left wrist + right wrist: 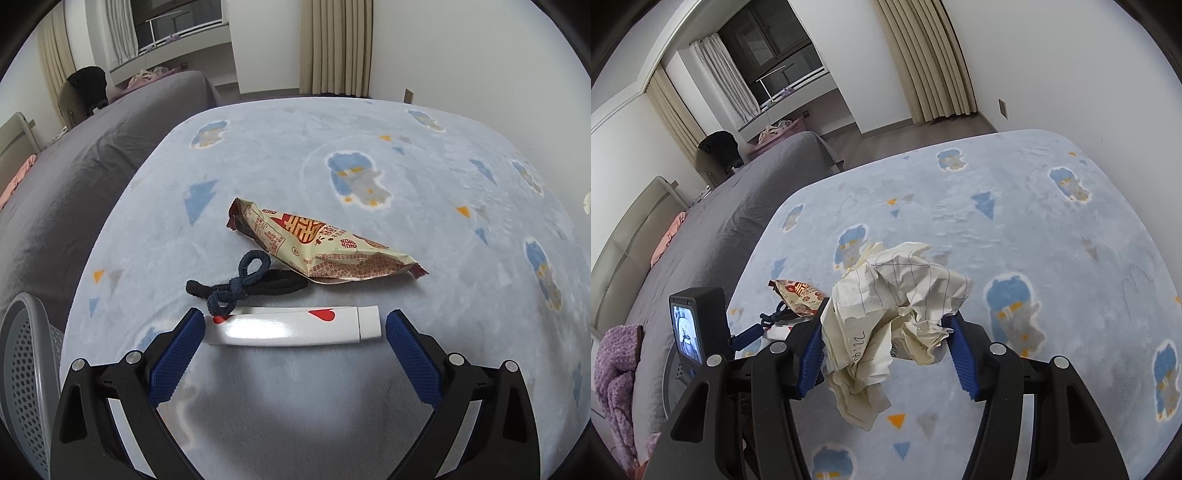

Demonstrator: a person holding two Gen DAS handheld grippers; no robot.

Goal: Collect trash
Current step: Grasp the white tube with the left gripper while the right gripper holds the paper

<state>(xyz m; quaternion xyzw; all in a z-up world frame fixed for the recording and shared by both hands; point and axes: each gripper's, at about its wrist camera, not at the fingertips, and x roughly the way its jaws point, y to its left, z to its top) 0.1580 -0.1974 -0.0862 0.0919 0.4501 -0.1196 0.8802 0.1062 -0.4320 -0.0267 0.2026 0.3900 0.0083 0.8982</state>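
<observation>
My left gripper [294, 328] is hovering low over the pale blue blanket [424, 177] with its jaws spread wide, and a white tube with red hearts [295, 326] is lying crosswise between the two blue pads, not quite touching either. Just beyond the tube, a black hair tie [280, 286] is lying flat with a navy hair tie [236, 280] looped over it; the navy one's near loop is resting against the tube's left end. Behind them a crumpled snack wrapper [317, 243] is lying on the blanket, its near edge overlapping the black tie. At the lower left edge, a grey perforated basket [26, 369] is showing only in part, cut off by the fisheye border.

My right gripper [886, 339] is clamping a crumpled ball of lined paper [890, 306] between its pads (the wad is bulging above and hanging below them, so it is hiding most of the inner faces). There is handwriting on the paper, but I am not managing to read it. To the left, the other gripper's small screen [687, 334] is blocking part of the scene, and only slivers of the wrapper [799, 293], the hair ties and the tube are peeking past it. A purple knitted cloth [617, 376] is lying at the far left edge, partly cut off.
</observation>
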